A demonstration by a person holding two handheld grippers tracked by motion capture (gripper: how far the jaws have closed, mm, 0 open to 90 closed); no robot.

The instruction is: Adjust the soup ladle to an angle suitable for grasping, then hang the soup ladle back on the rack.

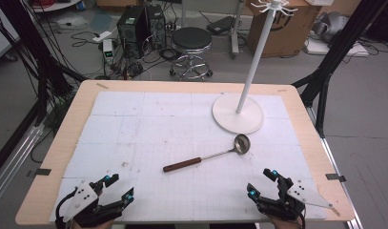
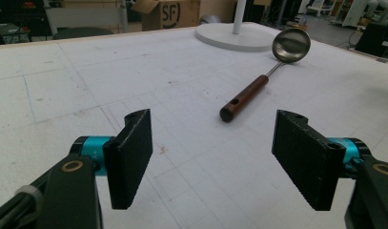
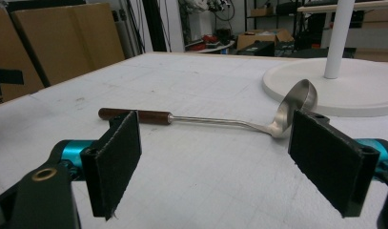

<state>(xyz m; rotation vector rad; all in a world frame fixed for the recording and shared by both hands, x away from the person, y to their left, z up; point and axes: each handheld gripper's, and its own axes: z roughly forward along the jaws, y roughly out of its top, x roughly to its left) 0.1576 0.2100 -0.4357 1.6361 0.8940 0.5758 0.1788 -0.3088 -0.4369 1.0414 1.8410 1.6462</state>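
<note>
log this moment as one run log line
left tongs: open, empty | right tongs: open, empty | ladle: flat on table, untouched, beside stand base
</note>
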